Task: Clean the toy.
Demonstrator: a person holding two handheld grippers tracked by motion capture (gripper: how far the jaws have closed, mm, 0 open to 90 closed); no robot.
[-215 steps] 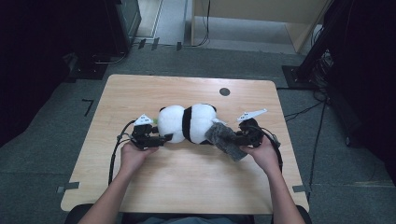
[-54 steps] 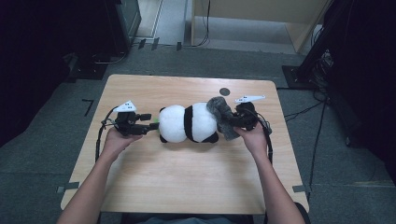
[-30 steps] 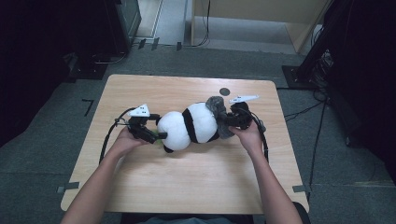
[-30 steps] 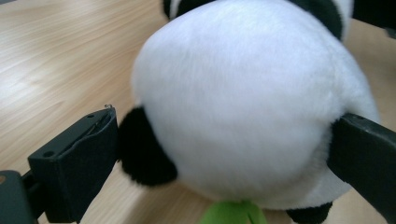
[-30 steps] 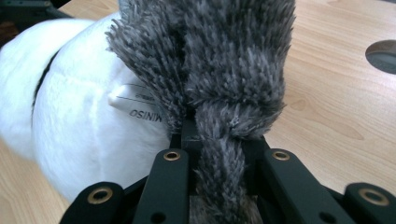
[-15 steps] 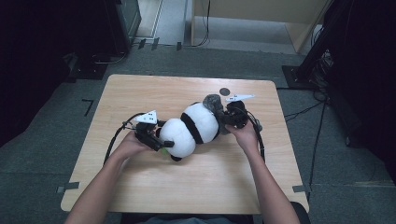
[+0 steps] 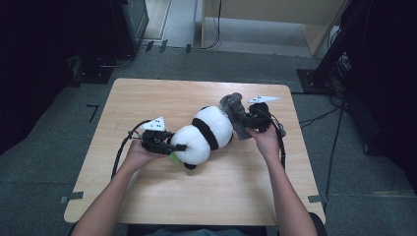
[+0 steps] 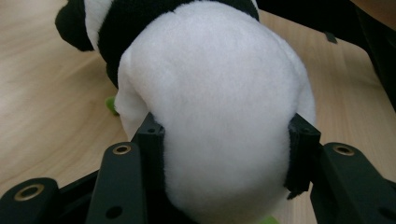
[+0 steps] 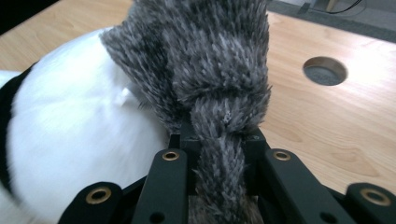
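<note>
A plush panda (image 7: 205, 133) lies aslant across the middle of the wooden bench (image 7: 147, 101), its white rounded end toward the person's left and its far end toward the right. The left claw (image 7: 178, 147) has just been closing and its pads now press into the white plush from both sides; in the left gripper view the soft white bulge (image 8: 219, 116) swells out between the two black jaws. The right claw (image 7: 244, 121) is clamped narrow on a strip of grey shaggy fabric (image 7: 235, 114) that sits at the panda's far end; in the right gripper view the grey fabric (image 9: 219, 88) rises as a thick tuft above the jaws and is pinched to a thin neck between them.

The panda is smooth short-pile plush, white with a black band around its middle and a black paw below. The grey piece has long, bristly fibres. A small bright green bit (image 7: 175, 159) shows under the panda near the left claw; what it is cannot be told.

The bench top is pale wood grain with rounded corners and a round dark cable hole (image 9: 325, 70) beyond the right claw. Around it lie grey carpet, black cables and dark stands. No readable writing is seen.
</note>
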